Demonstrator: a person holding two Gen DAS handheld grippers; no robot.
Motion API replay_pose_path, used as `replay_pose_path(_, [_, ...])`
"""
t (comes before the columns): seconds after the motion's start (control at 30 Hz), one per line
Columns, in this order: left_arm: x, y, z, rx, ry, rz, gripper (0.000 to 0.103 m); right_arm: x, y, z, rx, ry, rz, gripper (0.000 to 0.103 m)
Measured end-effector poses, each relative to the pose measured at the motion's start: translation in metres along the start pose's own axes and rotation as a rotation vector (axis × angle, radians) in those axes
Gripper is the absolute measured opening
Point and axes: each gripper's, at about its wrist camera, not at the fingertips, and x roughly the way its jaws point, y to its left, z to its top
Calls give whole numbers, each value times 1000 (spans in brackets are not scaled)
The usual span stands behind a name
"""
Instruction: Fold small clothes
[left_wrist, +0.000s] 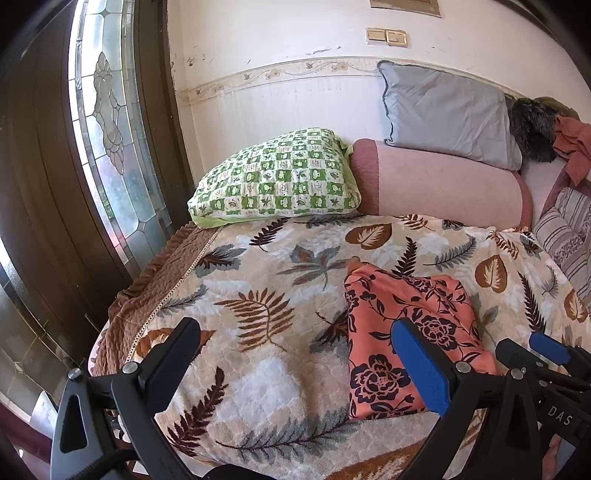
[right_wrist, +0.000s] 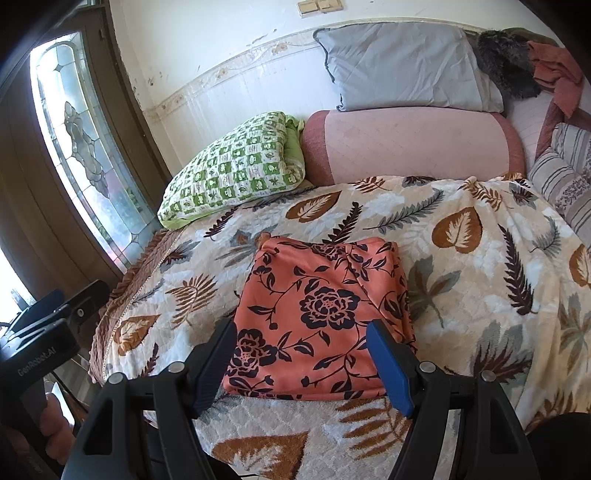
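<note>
One folded orange floral garment (right_wrist: 325, 317) is seen lying flat on the leaf-print blanket (right_wrist: 472, 288), untouched.

The right gripper (right_wrist: 301, 363) is held over the garment's near edge, jaws spread wide with nothing grasped. The left gripper (left_wrist: 295, 354) is held left of the garment, jaws released and empty, only its blue finger overlapping the garment. Beyond the garment, three pillows are counted: one green checked pillow (right_wrist: 236, 170), one pink bolster (right_wrist: 410, 144), one grey pillow (right_wrist: 402, 66).

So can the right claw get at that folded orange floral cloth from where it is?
Probably yes: the right claw is open just before the orange floral cloth, with nothing between them.
</note>
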Motion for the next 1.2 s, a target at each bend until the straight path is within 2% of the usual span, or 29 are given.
replay_pose_path(0.77, [-6, 5, -7, -14, -9, -38, 103, -5, 9, -1, -21, -6, -14, 76])
replay_pose_path(1.2, [-6, 20, -7, -53, -18, -60, 103, -10, 30, 4, -91, -15, -35, 76])
